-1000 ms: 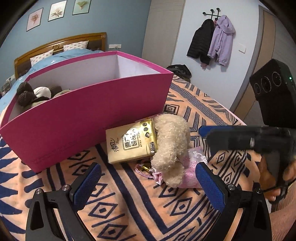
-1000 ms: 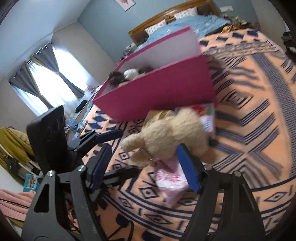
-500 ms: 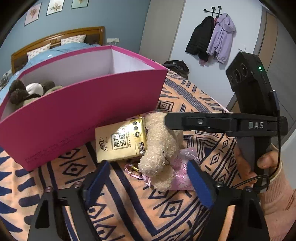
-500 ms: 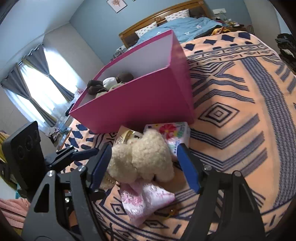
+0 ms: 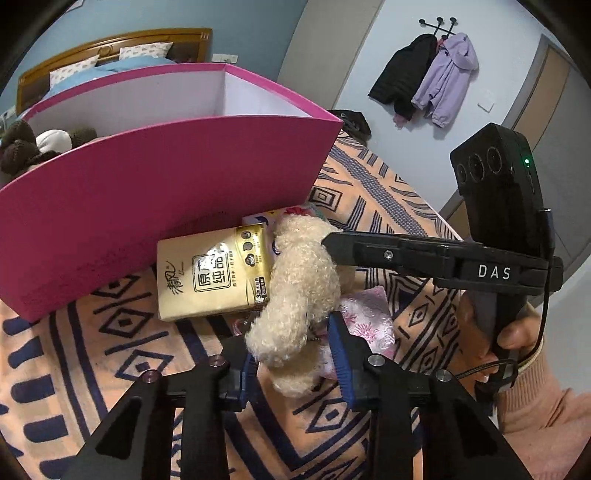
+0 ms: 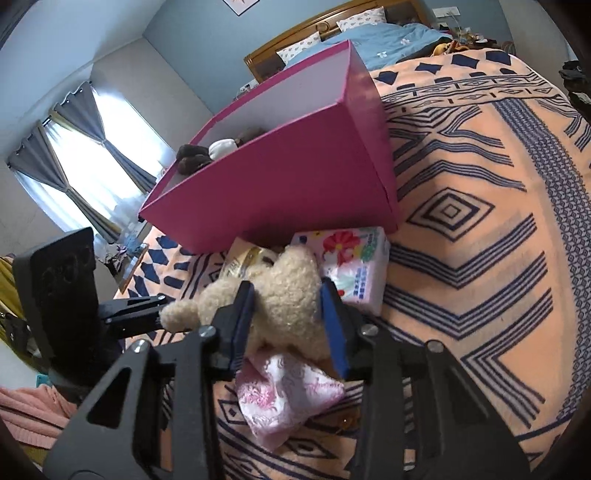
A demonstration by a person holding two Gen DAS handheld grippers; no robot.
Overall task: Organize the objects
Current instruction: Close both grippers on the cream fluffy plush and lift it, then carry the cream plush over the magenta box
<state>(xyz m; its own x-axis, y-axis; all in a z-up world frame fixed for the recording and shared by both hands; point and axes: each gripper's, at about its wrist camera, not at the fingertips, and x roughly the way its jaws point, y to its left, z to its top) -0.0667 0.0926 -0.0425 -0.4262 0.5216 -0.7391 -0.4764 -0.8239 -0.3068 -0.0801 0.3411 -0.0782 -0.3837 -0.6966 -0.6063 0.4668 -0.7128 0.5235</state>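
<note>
Plush toy (image 5: 299,295) lies lengthwise toward the pink box (image 5: 147,206), both grippers' jaws pinching it: left gripper (image 5: 295,363), right gripper (image 6: 286,317), marked "DAS".

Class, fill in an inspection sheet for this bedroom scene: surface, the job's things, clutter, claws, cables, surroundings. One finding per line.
Surface: orange patterned blanket.
Job's things: cream plush toy lying over a pink pouch; gold tissue pack and floral tissue pack beside the pink box, which holds a brown plush.
Clutter: nothing seen.
Claws: left claw and right claw both shut on the plush toy.
Cables: black cable at the right handle.
Surroundings: bed, curtained window, hanging coats.
</note>
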